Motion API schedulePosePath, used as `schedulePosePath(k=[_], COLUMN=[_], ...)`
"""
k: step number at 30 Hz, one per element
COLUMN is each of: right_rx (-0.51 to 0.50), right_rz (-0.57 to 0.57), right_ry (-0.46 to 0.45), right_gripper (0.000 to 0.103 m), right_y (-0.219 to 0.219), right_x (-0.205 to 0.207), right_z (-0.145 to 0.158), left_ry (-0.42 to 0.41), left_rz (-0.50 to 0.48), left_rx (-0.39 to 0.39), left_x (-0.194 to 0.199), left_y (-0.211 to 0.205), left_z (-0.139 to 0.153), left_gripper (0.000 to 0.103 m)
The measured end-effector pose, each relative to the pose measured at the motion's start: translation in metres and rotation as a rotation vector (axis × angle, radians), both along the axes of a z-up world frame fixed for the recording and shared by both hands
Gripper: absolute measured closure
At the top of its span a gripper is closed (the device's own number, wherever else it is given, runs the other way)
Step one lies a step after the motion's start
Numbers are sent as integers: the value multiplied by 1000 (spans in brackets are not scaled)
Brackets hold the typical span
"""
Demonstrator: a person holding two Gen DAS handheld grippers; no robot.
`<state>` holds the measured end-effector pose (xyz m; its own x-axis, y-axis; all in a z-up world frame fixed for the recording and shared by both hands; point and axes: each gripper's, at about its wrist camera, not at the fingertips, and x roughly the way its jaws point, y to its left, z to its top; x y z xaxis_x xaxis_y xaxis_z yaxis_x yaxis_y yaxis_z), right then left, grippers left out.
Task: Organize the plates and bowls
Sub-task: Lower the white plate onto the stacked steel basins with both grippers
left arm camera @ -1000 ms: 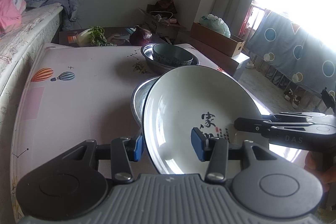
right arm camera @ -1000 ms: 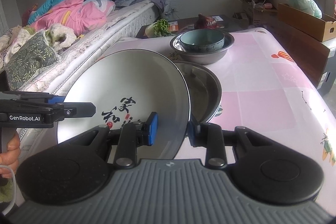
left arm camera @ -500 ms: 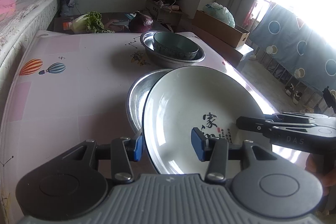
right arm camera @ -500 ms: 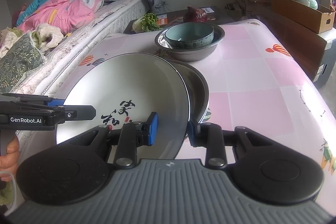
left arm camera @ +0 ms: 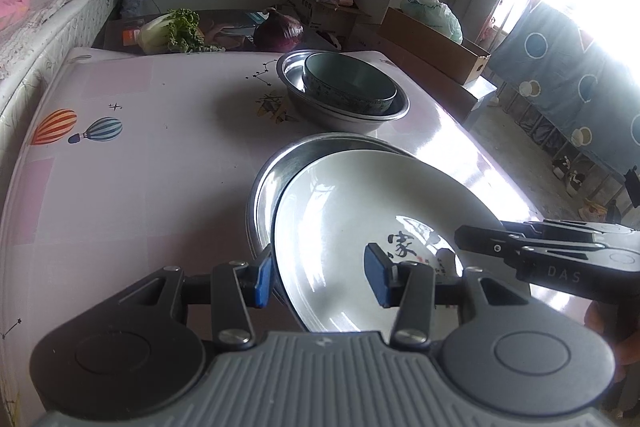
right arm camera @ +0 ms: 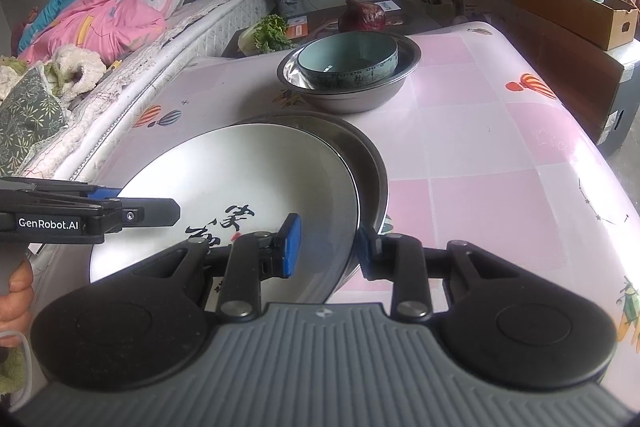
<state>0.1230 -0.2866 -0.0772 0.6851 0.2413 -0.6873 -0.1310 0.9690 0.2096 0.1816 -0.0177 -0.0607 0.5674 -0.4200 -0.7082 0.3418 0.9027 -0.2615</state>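
A white plate with black characters [left arm camera: 360,227] [right arm camera: 240,187] lies tilted in a steel basin [left arm camera: 272,179] [right arm camera: 372,163] on the pink table. My left gripper [left arm camera: 320,277] straddles the plate's left rim with a wide gap between its pads. My right gripper [right arm camera: 326,245] straddles the plate's right rim and the basin's edge, pads apart. Each gripper shows from the side in the other's view. Farther back, a teal bowl [left arm camera: 348,83] [right arm camera: 348,61] sits inside a second steel basin [left arm camera: 344,115] [right arm camera: 360,95].
A bed with bedding [right arm camera: 100,15] runs along the table's left side. A low table behind holds lettuce [left arm camera: 176,31] and a red cabbage [left arm camera: 278,33]. Cardboard boxes [right arm camera: 576,7] stand at the right. The table edge [right arm camera: 616,179] drops off on the right.
The plate has come down into the steel basin, and both grippers have lowered with it. The gaps between both grippers' pads look wider than before.
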Motion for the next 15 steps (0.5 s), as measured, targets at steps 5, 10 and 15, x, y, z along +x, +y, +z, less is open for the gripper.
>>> schedulePosePath(k=[5, 10, 15], right_rx=[-5, -22, -37], right_rz=[-4, -4, -5], right_ry=[-4, -19, -31], right_gripper=[74, 75, 75], right_y=[-2, -3, -1], right_x=[6, 11, 13], right_z=[-1, 0, 1], left_ry=[5, -6, -7], left_rz=[3, 7, 23], left_rx=[5, 41, 54], left_x=[4, 7, 9], left_y=[-1, -5, -3], left_z=[1, 3, 3], left_gripper=[56, 49, 47])
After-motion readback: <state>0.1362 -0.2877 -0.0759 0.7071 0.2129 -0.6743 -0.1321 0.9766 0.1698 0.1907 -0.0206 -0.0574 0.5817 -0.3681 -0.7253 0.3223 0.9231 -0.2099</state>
